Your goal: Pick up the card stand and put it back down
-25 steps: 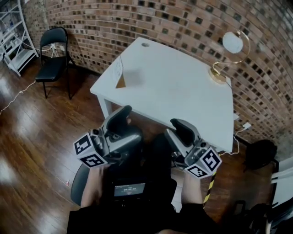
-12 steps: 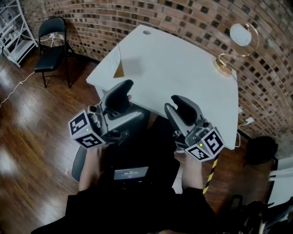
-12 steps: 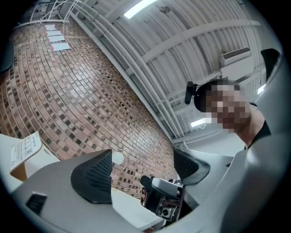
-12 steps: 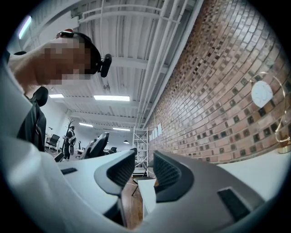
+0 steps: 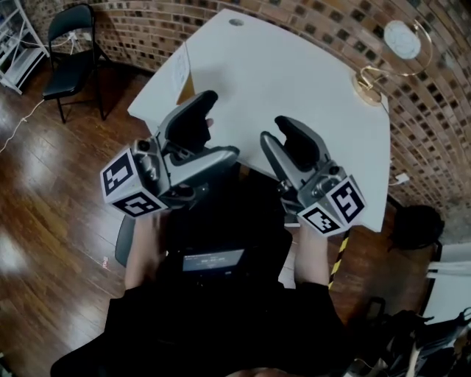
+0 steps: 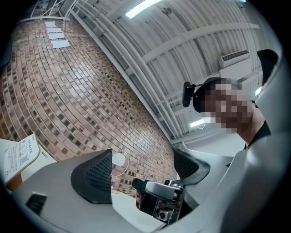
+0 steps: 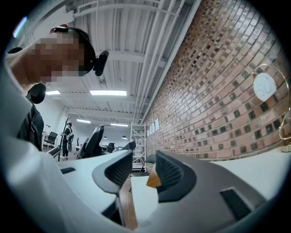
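Note:
The card stand (image 5: 181,72), a white printed card on a wooden base, stands upright at the left edge of the white table (image 5: 294,81). In the left gripper view the card stand (image 6: 20,155) shows at the far left. Between the right gripper's jaws only a wooden corner of the card stand (image 7: 153,180) shows, far off. My left gripper (image 5: 210,136) hovers at the table's near edge, open and empty, a short way from the stand. My right gripper (image 5: 283,129) is beside it over the near edge. Its jaws have just been opening, with nothing between them.
A gold ring lamp (image 5: 388,53) stands at the table's far right corner. A black folding chair (image 5: 70,55) sits on the wood floor to the left, against the brick wall (image 5: 110,11). A cable hole (image 5: 235,22) marks the far table edge.
Both grippers have moved forward, from below the table's near edge up to it. The right gripper's jaws stand wider apart. The card stand has not moved.

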`<state>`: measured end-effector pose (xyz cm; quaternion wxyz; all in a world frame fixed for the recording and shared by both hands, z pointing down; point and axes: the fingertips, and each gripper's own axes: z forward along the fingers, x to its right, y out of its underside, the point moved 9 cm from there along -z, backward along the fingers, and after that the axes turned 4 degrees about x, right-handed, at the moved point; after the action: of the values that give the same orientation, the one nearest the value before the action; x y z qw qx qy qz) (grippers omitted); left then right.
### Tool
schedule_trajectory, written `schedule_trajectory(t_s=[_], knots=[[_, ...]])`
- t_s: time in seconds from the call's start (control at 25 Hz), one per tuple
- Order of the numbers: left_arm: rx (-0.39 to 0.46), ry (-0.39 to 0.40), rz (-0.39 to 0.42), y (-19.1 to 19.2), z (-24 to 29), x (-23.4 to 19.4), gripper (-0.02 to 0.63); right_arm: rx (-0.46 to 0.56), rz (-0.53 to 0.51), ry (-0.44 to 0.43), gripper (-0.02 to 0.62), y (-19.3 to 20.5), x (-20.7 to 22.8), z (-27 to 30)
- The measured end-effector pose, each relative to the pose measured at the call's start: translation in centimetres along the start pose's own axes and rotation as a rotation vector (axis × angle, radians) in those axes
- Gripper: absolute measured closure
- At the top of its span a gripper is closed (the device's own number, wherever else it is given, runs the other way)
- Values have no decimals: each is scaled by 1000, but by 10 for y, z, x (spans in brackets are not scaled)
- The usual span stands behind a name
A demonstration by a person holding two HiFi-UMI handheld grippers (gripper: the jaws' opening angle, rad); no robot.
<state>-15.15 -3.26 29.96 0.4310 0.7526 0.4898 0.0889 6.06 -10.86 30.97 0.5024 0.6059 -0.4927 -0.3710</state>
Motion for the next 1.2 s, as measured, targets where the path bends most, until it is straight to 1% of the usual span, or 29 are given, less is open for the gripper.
schedule_trajectory(t_s=[0.12,0.24,0.36,0.56,0.76,1.0,1.2], knots=[[7,-9,13,-1,-4,-10,192,-18,2,3,407,8,8,12],[14,-38,10,0,-16,-15,190,-57,7,22,407,19,12,26],[34,-68,14,-5,-32,-19,190,-97,13,40,407,28,14,51],[66,-107,37,-13,-59,-21,192,-155,-11,57,396,45,8,99],[95,-130,42,-18,-78,-23,190,-200,12,103,396,69,13,142],[95,-145,42,-19,-86,-26,192,-292,22,138,396,95,17,181],[77,-148,42,-15,-86,-25,192,-339,35,172,397,110,23,199]])
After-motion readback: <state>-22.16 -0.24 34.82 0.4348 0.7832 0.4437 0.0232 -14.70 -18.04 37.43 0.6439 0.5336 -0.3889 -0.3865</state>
